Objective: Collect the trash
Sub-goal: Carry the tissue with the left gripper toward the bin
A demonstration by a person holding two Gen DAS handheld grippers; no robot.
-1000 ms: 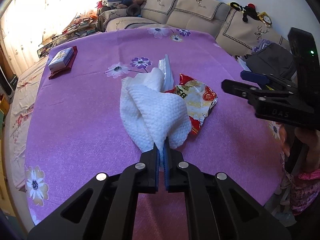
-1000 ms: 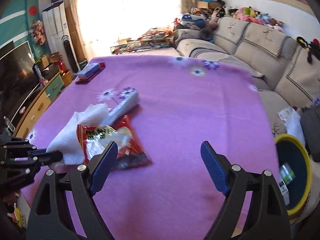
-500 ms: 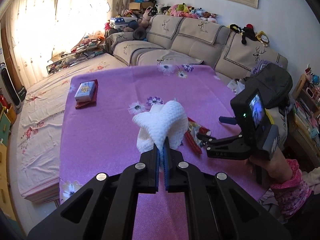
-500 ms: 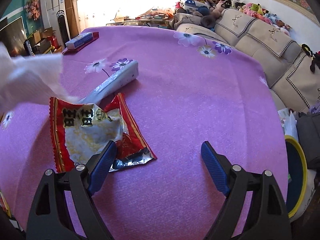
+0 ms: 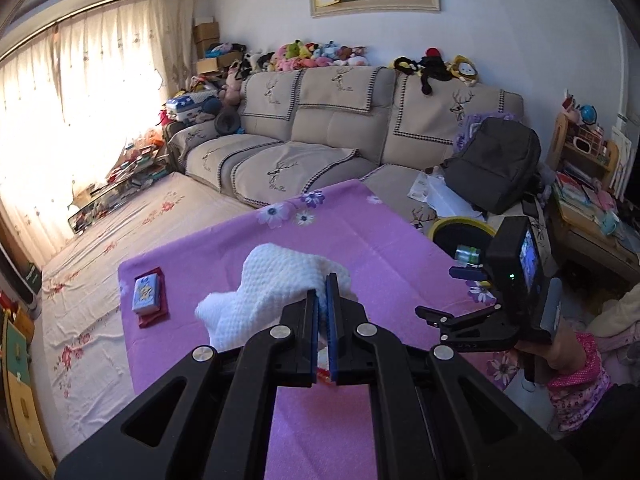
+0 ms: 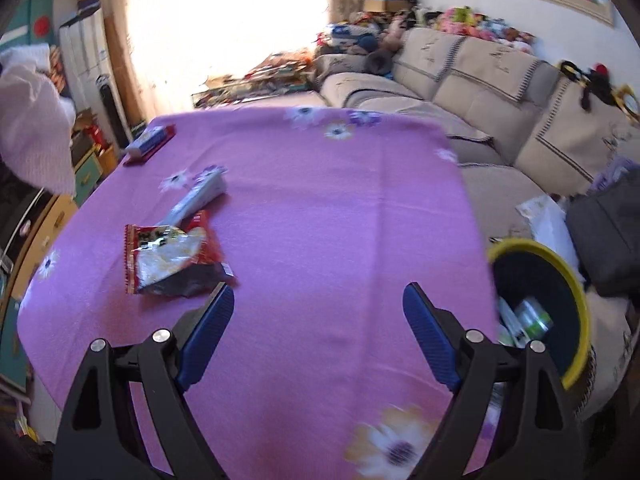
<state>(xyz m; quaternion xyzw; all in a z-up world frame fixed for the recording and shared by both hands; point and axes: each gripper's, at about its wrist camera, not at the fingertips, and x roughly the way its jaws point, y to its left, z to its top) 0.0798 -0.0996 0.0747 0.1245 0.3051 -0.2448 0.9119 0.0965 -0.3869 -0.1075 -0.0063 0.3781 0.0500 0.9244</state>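
Note:
My left gripper [image 5: 323, 292] is shut on a crumpled white paper towel [image 5: 272, 300] and holds it high above the purple table. The same paper towel [image 6: 32, 120] hangs at the far left of the right wrist view. A red and silver snack wrapper [image 6: 172, 256] lies flat on the purple tablecloth [image 6: 340, 208], with a long silvery packet [image 6: 198, 198] just behind it. My right gripper [image 6: 318, 308] stands open over the cloth, nothing between its fingers, its left pad near the wrapper's corner. A yellow-rimmed trash bin [image 6: 540, 308] sits off the table's right edge with cans inside.
A small blue box on a red pad [image 6: 150, 142] lies at the table's far left corner. A beige sofa [image 5: 340, 140] with a dark backpack [image 5: 492, 168] runs behind the table. The bin [image 5: 460, 236] also shows beside the person's hand [image 5: 560, 352].
My left gripper rose well above the table with the paper towel, uncovering the wrapper and packet. My right gripper swung across the table; the wrapper now sits off its left finger.

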